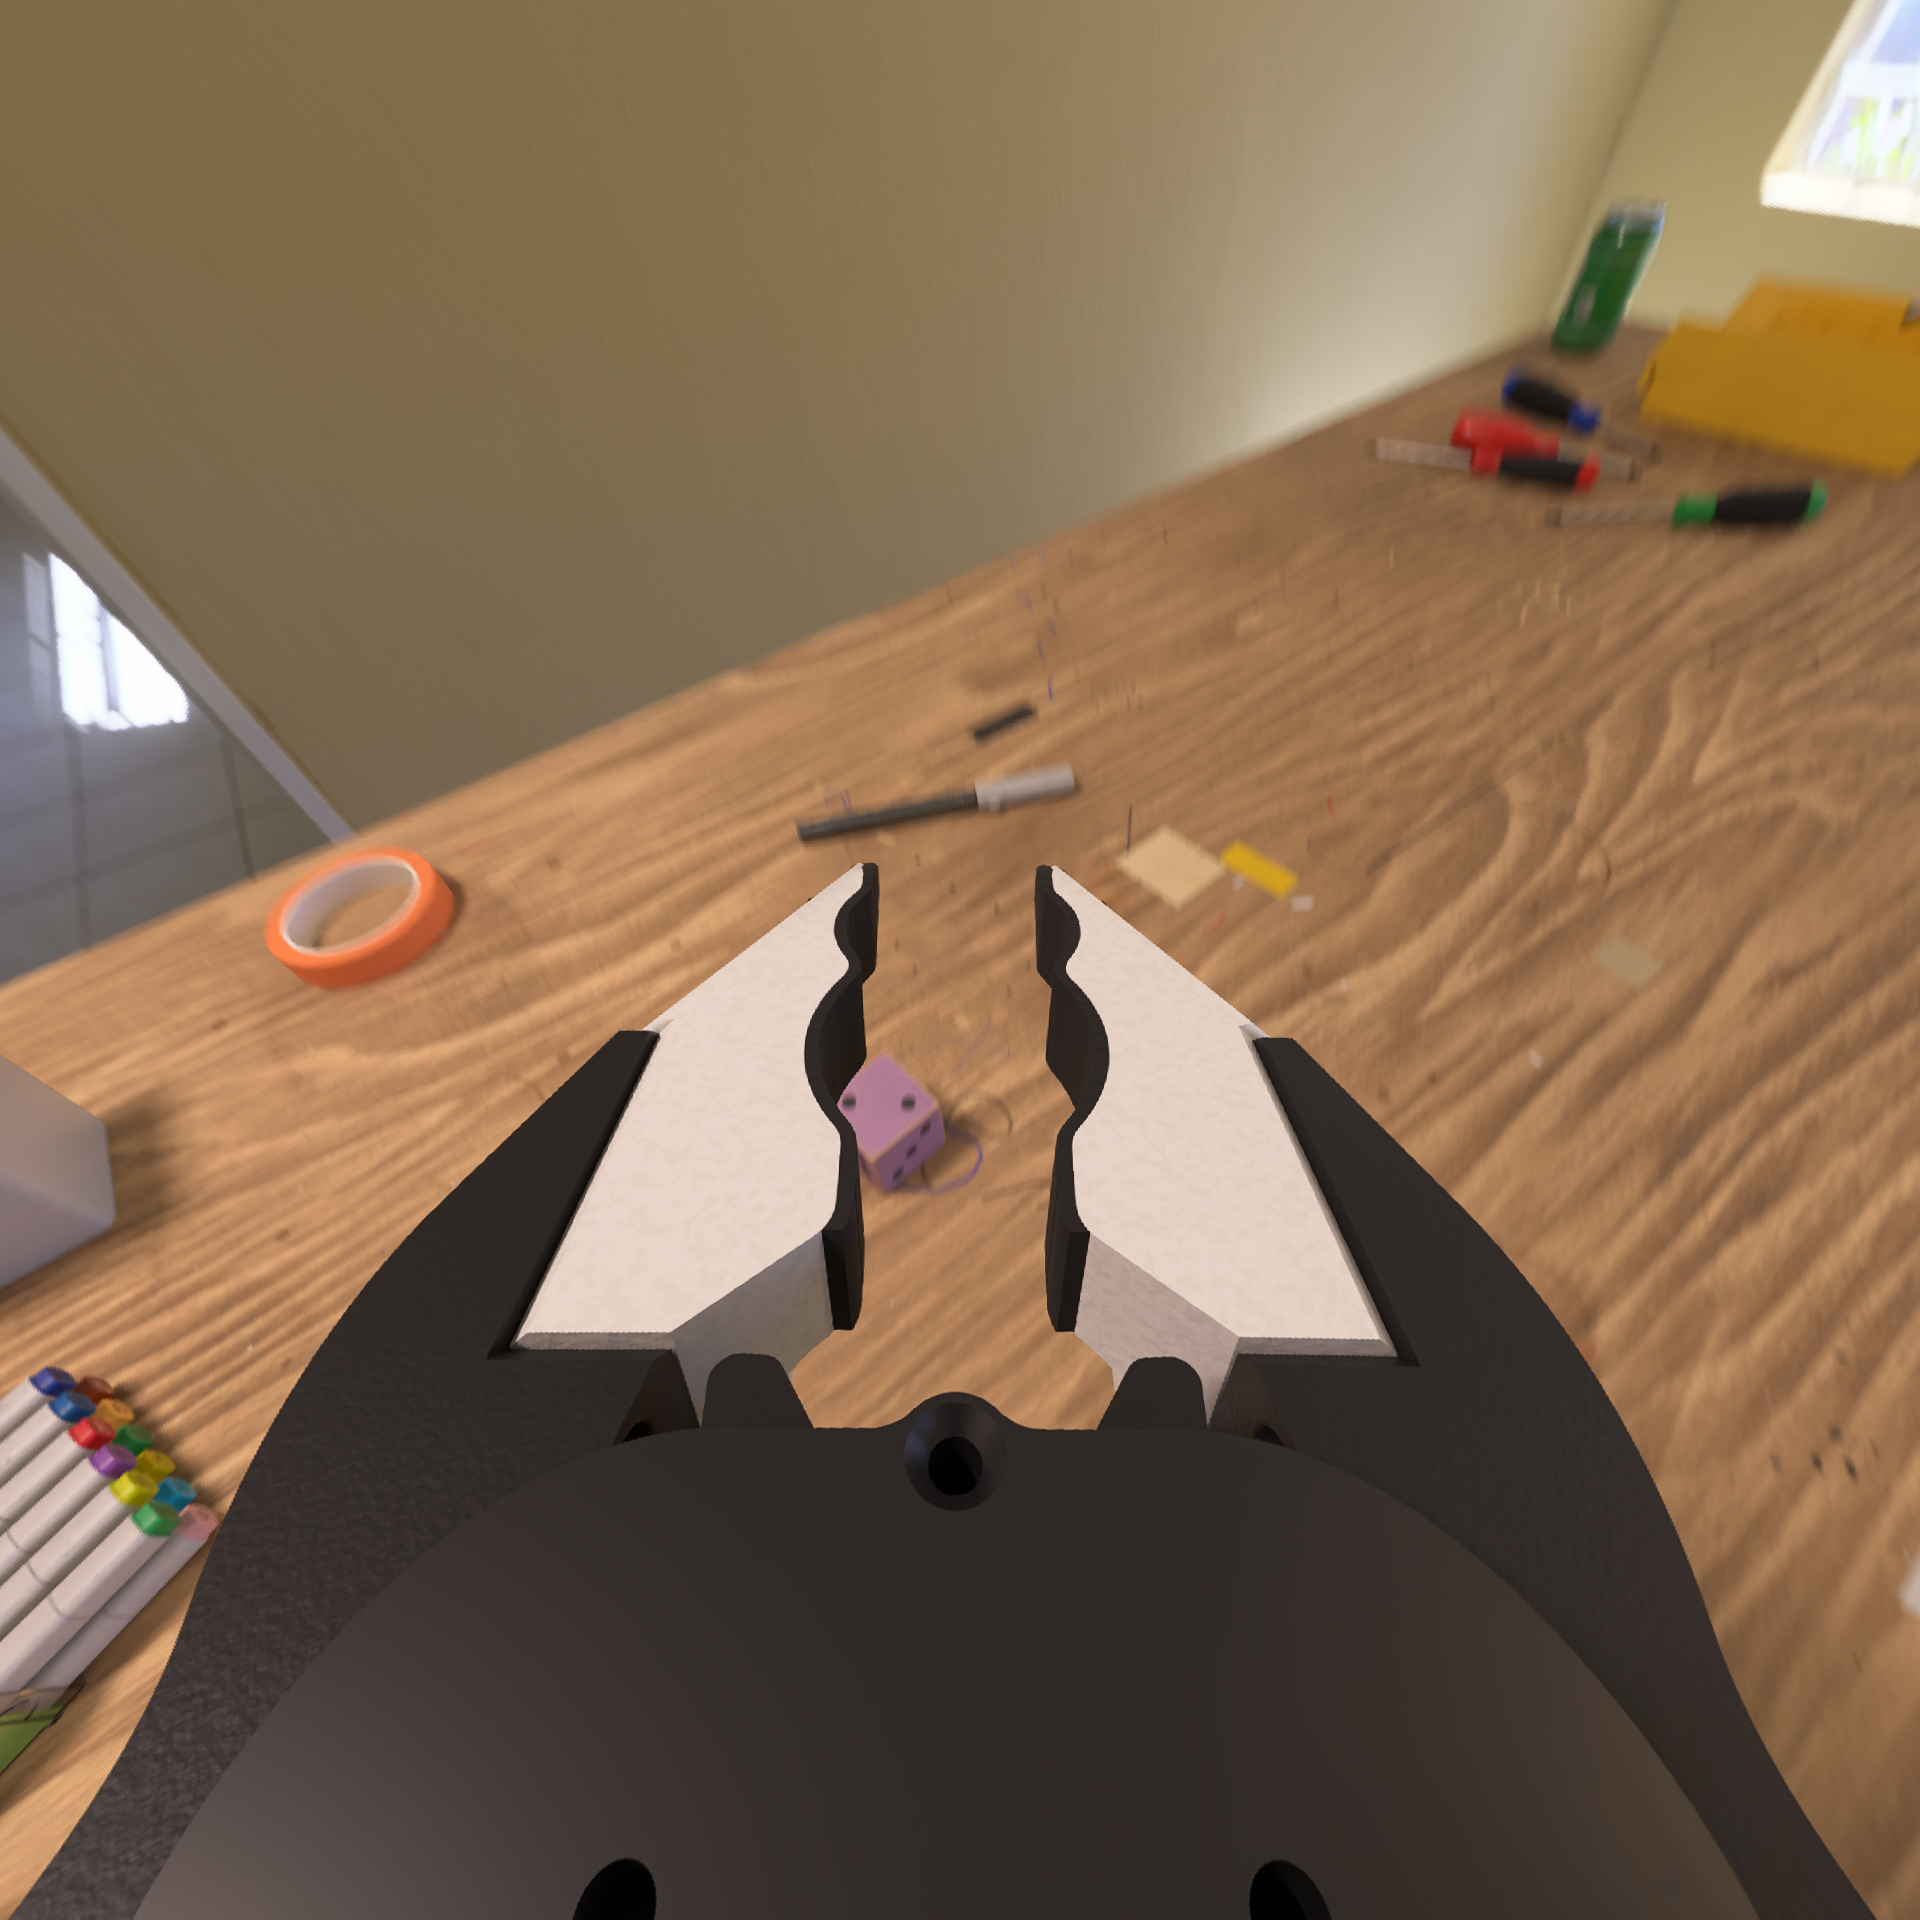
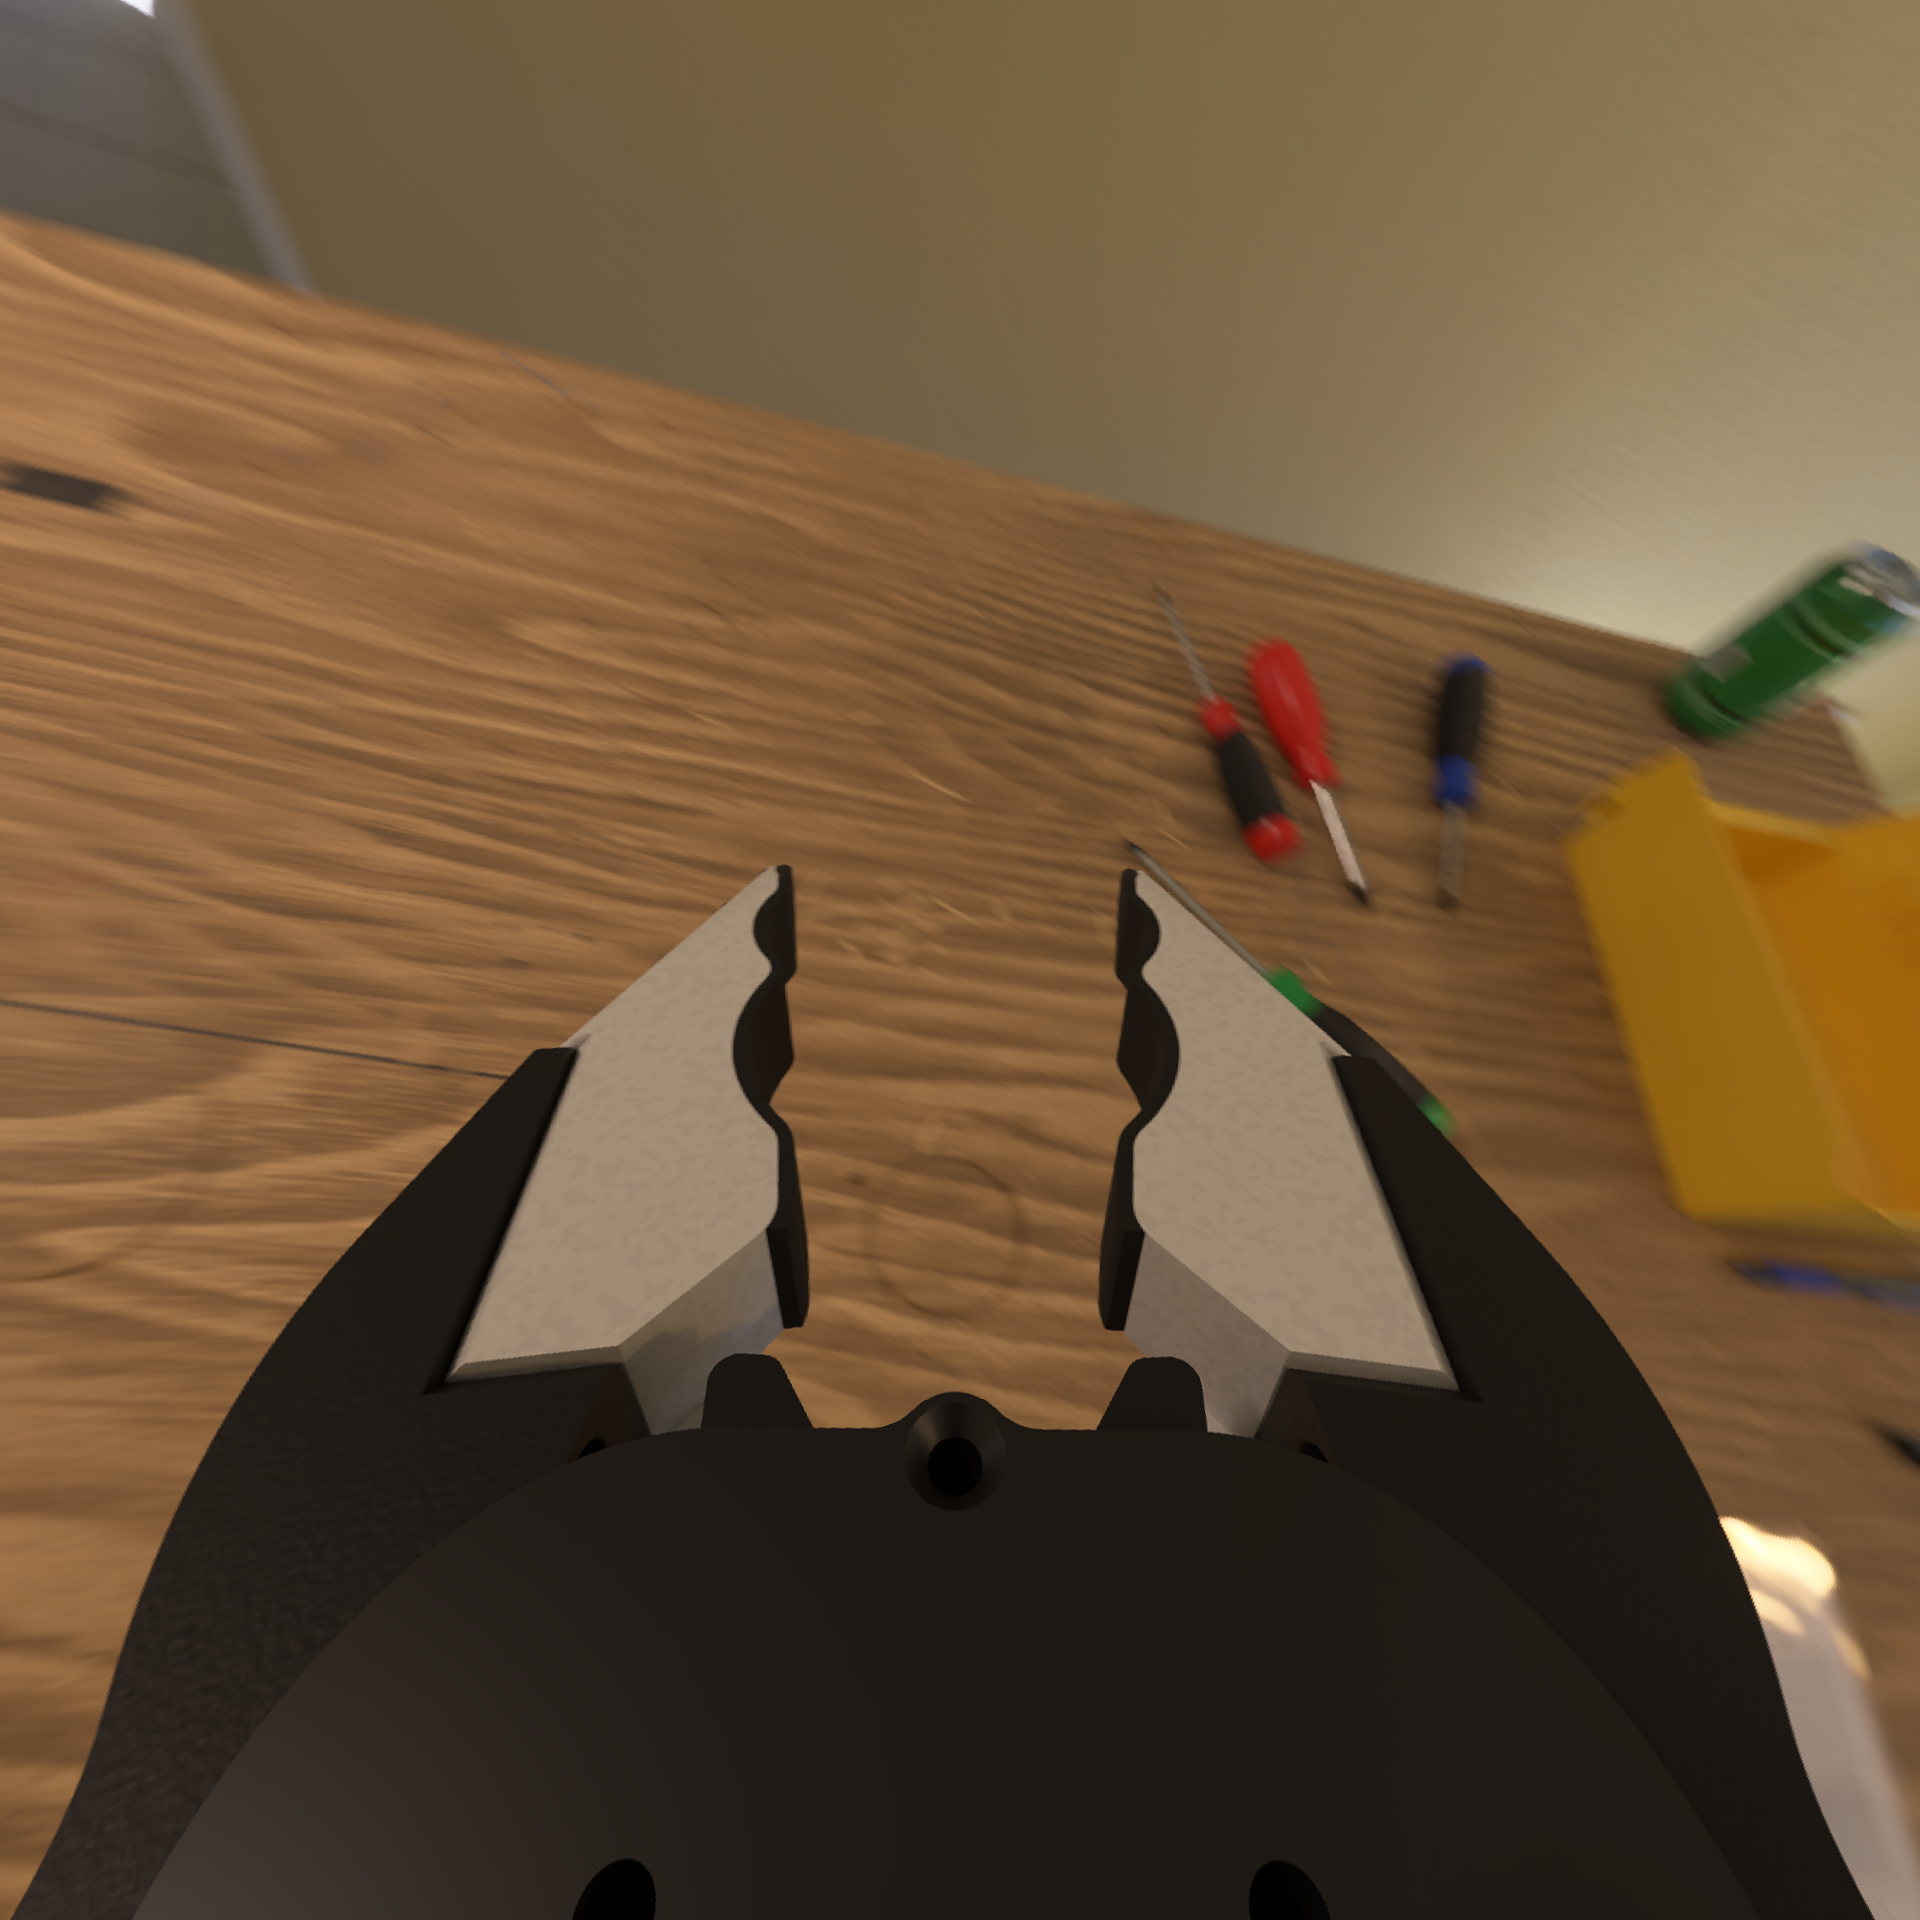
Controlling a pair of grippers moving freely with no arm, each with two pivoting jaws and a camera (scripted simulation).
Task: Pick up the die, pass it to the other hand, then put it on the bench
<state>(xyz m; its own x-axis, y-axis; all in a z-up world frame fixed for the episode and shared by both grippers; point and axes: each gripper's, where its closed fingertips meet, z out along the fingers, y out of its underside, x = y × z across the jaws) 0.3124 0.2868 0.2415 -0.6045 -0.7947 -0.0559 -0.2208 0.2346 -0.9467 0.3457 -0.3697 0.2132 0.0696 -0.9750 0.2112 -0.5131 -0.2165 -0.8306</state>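
Observation:
A small pink die with black pips lies on the wooden bench, seen in the left wrist view. My left gripper is open and hovers above it; the die shows in the gap, close to the left finger and partly hidden by it. A thin purple loop lies on the bench beside the die. My right gripper is open and empty over bare wood. The die does not show in the right wrist view.
An orange tape roll, a grey pen and paper scraps lie beyond the die. Markers lie at the left. Screwdrivers, a yellow bin and a green can sit at the right.

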